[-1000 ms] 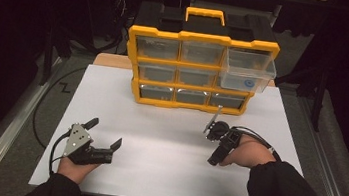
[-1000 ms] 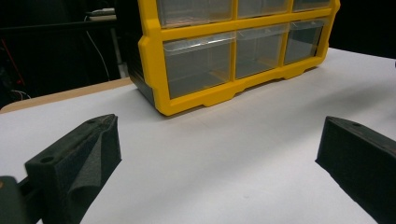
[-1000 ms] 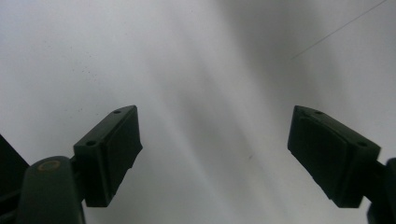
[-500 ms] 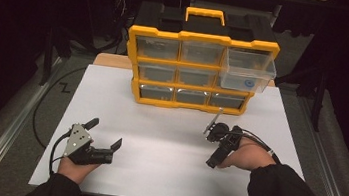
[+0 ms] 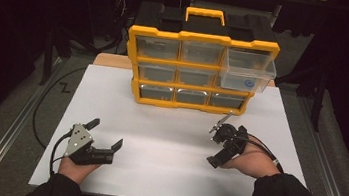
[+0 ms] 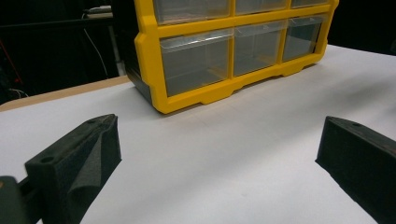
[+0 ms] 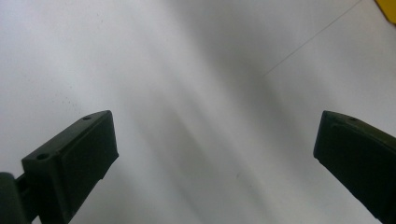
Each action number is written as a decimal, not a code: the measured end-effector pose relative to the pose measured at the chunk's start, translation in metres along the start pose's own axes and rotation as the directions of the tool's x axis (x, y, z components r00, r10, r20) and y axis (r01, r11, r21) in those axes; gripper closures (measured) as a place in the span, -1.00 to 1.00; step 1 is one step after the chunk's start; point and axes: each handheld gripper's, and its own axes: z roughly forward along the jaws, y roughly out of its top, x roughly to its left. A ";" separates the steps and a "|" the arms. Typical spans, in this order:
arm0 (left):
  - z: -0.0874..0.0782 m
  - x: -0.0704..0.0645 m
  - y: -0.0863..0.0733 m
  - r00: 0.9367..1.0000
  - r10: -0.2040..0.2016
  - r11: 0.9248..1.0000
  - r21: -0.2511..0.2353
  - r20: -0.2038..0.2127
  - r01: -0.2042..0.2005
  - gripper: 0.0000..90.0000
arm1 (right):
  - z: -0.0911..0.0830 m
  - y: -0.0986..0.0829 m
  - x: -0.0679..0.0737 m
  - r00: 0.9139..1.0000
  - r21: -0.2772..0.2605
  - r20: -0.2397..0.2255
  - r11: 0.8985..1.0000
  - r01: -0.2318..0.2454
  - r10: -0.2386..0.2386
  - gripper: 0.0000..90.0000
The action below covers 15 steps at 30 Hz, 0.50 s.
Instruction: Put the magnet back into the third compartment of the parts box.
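A yellow drawer organiser [image 5: 199, 63] with a black top and a yellow carry handle stands upright at the far middle of the white table sheet [image 5: 169, 127], its three rows of clear drawers facing the person. The top-right drawer [image 5: 247, 71] is pulled out toward the near side and juts past the cabinet front; a small blue round mark shows through its clear front, too small to tell what it is. The other drawers sit flush. The left gripper [image 5: 106, 136] rests low at the near left of the sheet, held in the person's left hand [image 5: 73, 168], its jaws spread wide and grasping nothing; in the left gripper view the two black jaws stand far apart over bare white sheet, with the organiser's lower left corner [image 6: 161, 100] well ahead of them. The right gripper [image 5: 217, 144] is at the near right, held in the right hand [image 5: 250, 162], well apart from the organiser and below the pulled-out drawer in the high view. Its jaws too are released and wide apart, with nothing between them, and the right gripper view looks down on plain white sheet, a sliver of yellow at the upper right corner
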 end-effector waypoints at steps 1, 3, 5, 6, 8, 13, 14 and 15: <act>0.000 0.000 0.000 1.000 -0.001 1.000 0.000 -0.001 0.001 -0.99 | 0.000 -0.001 0.000 1.000 -0.009 0.006 1.000 -0.005 0.005 -0.98; 0.000 0.000 0.000 1.000 -0.002 1.000 0.003 0.000 0.002 -0.99 | 0.000 -0.004 0.000 1.000 -0.048 0.014 0.999 -0.012 0.012 -0.98; 0.000 0.000 0.000 1.000 -0.001 1.000 0.005 0.000 0.001 -0.99 | 0.000 -0.006 0.001 1.000 -0.079 0.022 0.997 -0.019 0.021 -0.98; 0.000 0.000 0.000 1.000 -0.001 1.000 0.005 0.000 0.001 -0.99 | 0.000 -0.008 0.001 0.999 -0.099 0.021 0.995 -0.029 0.031 -0.98; 0.000 0.000 0.000 1.000 -0.001 1.000 0.006 0.000 0.001 -0.99 | 0.001 -0.010 0.002 0.999 -0.128 0.025 0.991 -0.036 0.040 -0.98; 0.000 0.000 0.000 1.000 -0.002 1.000 0.007 -0.002 0.002 -0.99 | 0.004 -0.016 0.002 0.998 -0.206 0.025 0.977 -0.058 0.065 -0.98; 0.000 0.000 0.000 1.000 -0.003 1.000 0.007 -0.002 0.003 -0.99 | 0.005 -0.017 0.002 0.997 -0.221 0.019 0.973 -0.064 0.070 -0.98; 0.000 0.000 0.000 1.000 -0.002 1.000 0.007 -0.002 0.002 -0.99 | 0.006 -0.019 0.002 0.997 -0.240 0.017 0.968 -0.072 0.078 -0.98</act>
